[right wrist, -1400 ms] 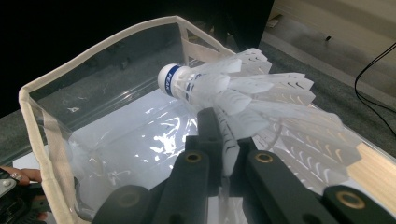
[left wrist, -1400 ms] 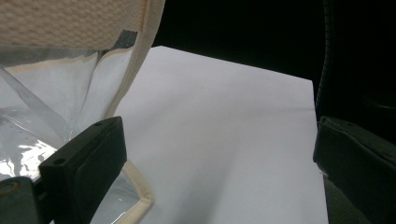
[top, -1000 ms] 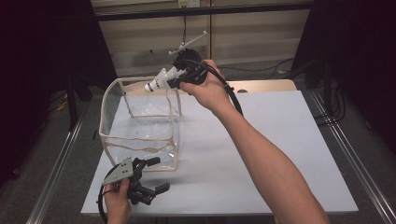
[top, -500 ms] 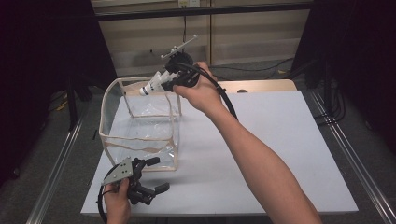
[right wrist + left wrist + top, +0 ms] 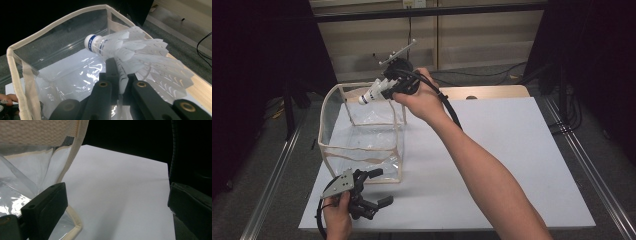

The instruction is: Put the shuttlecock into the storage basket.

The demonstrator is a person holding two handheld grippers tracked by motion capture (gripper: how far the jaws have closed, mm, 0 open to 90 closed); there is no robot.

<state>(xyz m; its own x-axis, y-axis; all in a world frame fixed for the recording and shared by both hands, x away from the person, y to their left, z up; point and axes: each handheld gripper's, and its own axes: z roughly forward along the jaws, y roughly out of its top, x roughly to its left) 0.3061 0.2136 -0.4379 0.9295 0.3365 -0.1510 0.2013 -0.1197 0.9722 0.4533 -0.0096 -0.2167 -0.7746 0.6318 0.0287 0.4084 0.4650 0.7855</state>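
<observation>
A white feather shuttlecock (image 5: 125,50) with a blue band near its cork is pinched by a feather in my right gripper (image 5: 121,75), which is shut on it. From above, the shuttlecock (image 5: 372,93) points cork-first to the left over the far right rim of a clear plastic bag (image 5: 362,145) with cream fabric edging. My right gripper (image 5: 388,88) hovers above that rim. My left gripper (image 5: 379,187) rests on the table by the bag's near right corner, jaws wide open with nothing between them. The bag's edging (image 5: 72,157) stands just beside its left jaw.
A white board (image 5: 512,165) covers the table, with a strip of bare wood (image 5: 492,92) behind it. Metal rails run along both sides. A black cable trails from the right gripper along the forearm. The surroundings are dark.
My right hand has carried the shuttlecock slightly left, further over the bag's rim. The left gripper has stayed where it was.
</observation>
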